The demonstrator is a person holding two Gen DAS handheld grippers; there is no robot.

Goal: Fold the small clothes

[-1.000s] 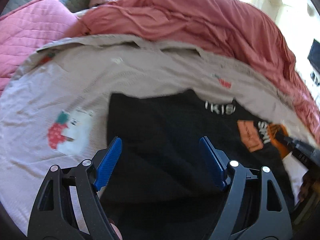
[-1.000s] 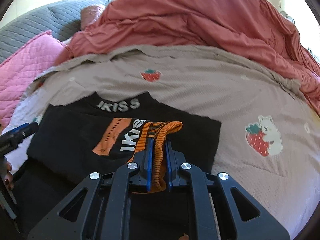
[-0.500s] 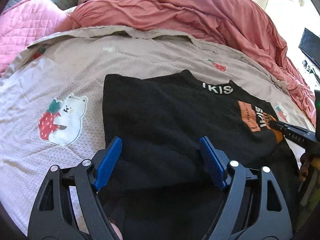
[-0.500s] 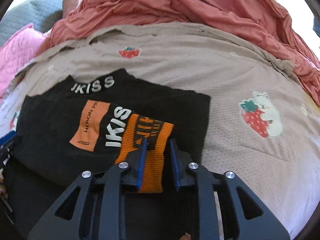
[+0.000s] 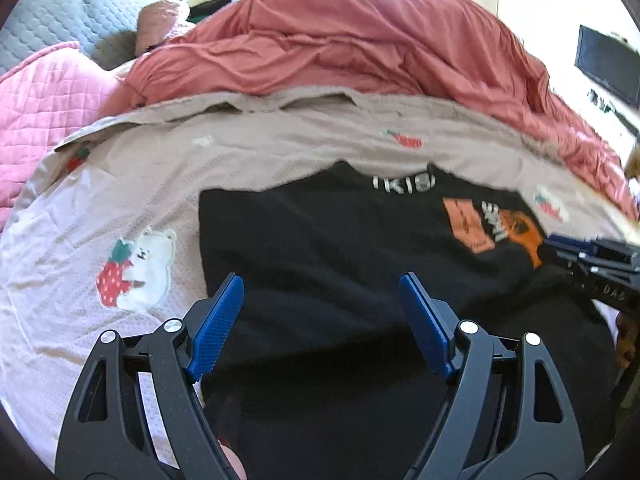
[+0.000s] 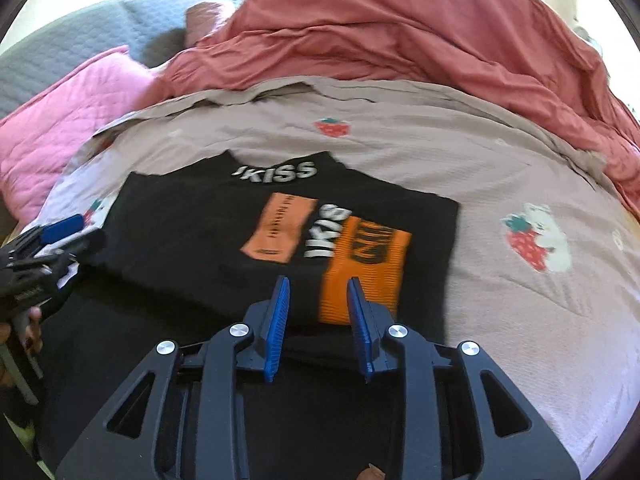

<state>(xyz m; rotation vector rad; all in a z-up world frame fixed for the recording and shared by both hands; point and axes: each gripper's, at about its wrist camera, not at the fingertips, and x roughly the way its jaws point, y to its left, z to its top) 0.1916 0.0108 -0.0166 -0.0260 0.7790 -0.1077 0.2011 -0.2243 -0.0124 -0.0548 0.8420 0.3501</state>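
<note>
A small black top [image 6: 192,240] with white lettering and an orange patch lies flat on the beige bedspread [image 6: 500,168]. Its orange striped cuff [image 6: 364,264] rests folded across the front, free of any grip. My right gripper [image 6: 316,292] hovers just in front of that cuff; its jaws are opening and nothing sits between them. In the left wrist view the same top [image 5: 320,264] fills the middle. My left gripper [image 5: 320,292] stands open above its near half, holding nothing. The right gripper [image 5: 592,256] shows at that view's right edge.
A rumpled red duvet [image 6: 400,32] is heaped across the back of the bed. A pink quilted pillow [image 6: 72,120] and a grey quilted one [image 6: 80,40] lie at the back left. Strawberry-and-bear prints [image 6: 536,240] dot the bedspread. A dark screen [image 5: 604,64] stands at far right.
My right gripper let go of the orange cuff, which now lies flat on the top, and drew back with its jaws parting. My left gripper drifted sideways, still open.
</note>
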